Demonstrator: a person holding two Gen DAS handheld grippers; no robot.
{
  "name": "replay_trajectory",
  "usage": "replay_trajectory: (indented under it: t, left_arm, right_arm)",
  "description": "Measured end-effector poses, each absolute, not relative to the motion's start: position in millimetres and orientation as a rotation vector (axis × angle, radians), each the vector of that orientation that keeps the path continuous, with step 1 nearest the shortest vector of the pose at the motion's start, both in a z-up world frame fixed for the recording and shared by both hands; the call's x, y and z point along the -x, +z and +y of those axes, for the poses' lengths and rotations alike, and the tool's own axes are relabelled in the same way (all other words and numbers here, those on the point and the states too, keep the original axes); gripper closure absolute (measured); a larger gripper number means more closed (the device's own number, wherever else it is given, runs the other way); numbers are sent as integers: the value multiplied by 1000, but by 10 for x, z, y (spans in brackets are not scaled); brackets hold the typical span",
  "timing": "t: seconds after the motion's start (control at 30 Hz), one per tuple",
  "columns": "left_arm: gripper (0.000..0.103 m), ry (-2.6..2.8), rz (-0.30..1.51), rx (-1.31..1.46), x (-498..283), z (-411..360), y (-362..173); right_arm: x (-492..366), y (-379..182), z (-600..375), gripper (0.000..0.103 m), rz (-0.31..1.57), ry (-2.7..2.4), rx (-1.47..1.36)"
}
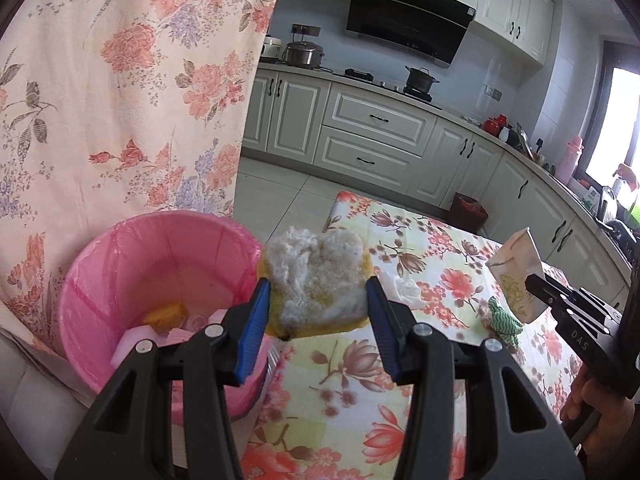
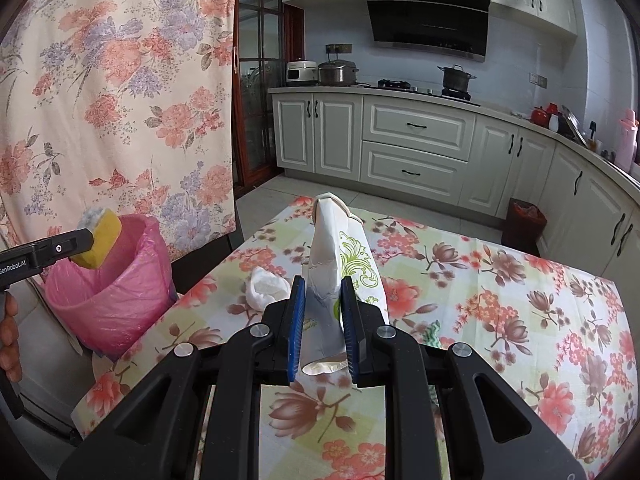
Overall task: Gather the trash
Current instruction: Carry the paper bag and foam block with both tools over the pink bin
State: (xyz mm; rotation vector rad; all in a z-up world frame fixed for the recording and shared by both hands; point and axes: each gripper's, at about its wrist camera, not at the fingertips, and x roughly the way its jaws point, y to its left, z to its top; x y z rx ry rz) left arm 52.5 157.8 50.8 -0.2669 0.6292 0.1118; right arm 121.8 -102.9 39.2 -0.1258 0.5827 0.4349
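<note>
Inside pink-lined bin point(image 1: 132, 248) yellow scraps point(image 1: 168, 314), left tool point(image 1: 318, 308) gripping sponge point(image 1: 316, 280), right tool point(image 2: 322, 320) clamping paper pack point(image 2: 340, 264)

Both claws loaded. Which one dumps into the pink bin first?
Left. Its claw holds the sponge beside the pink bin rim; the right claw with the crushed paper cup is over mid-table.

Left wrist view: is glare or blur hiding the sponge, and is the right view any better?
Left wrist view: window blown out at right, worn yellow sponge sharp; right wrist view: evenly lit, crushed white paper cup sharp, cabinets bowed by fisheye.
</note>
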Motion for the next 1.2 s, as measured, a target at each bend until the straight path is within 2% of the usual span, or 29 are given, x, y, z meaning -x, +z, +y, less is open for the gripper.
replay_trajectory:
  t: [0.8, 1.2]
  left_arm:
    - [56, 260, 583, 289, -208, 2696, 606]
    - [55, 296, 593, 310, -192, 3099, 537]
  right_arm:
    - [-1198, 633, 454, 84, 549, 651, 193]
    - [-1169, 575, 1320, 84, 569, 775, 226]
